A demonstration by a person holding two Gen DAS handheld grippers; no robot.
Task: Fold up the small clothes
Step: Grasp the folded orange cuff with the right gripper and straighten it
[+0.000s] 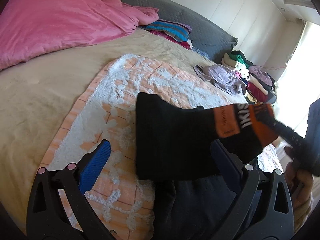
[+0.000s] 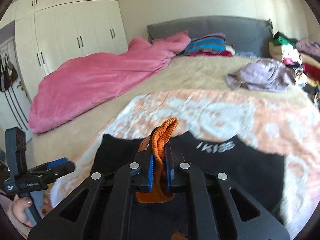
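Black garment with orange band lay partly on mat, fold unfinished. Right gripper fingers clamped orange band. Left gripper fingers wide apart, empty. Clothes pile remained unfolded.

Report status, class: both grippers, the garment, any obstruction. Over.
Left gripper open, empty. Right gripper shut on orange waistband. Black shorts lifted off the peach towel. Nothing in the way.

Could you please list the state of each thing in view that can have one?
Left tool: open, holding nothing.
Right tool: shut on the orange cuff.
Black garment: partly lifted off the peach towel.
Pink duvet: bunched up.
Clothes pile: unfolded.
Wardrobe: doors closed.
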